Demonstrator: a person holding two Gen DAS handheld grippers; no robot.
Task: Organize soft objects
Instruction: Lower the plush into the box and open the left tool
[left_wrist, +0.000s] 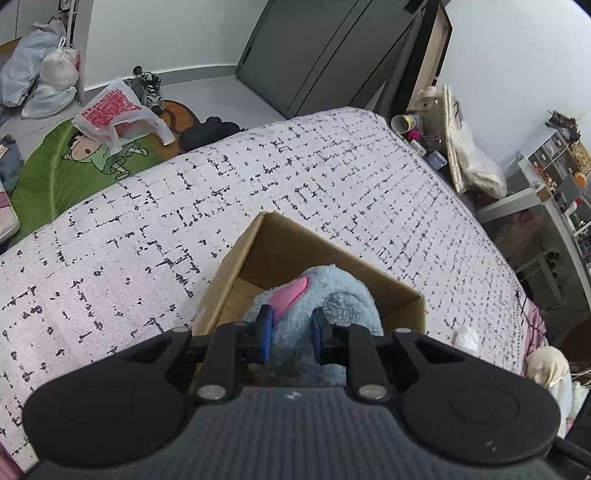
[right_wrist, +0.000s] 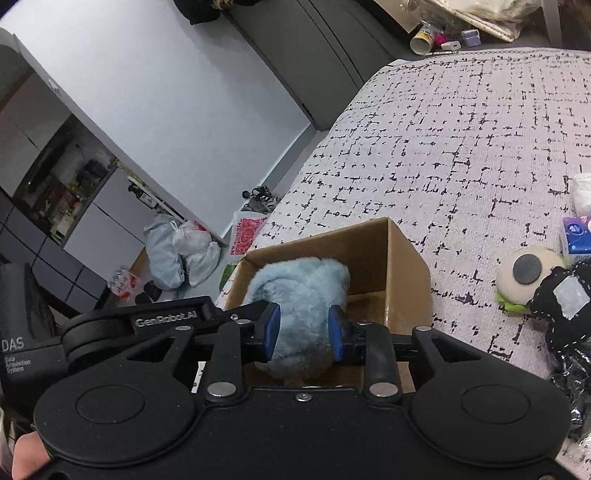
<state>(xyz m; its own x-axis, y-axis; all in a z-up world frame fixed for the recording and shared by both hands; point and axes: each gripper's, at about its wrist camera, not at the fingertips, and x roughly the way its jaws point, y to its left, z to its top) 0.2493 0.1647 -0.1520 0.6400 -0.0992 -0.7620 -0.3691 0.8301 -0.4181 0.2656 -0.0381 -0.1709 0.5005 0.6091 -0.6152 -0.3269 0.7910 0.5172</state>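
Both grippers, left and right, jaws pinching blue plush over box; soft, light, compressible—grip bulk.

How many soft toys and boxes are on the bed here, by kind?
Blue plush toy, in the box, both grippers at it (left gripper, right gripper): 1
Burger-shaped plush: 1
Black plush: 1
Cardboard box: 1
Tissue pack: 1
Total: 5
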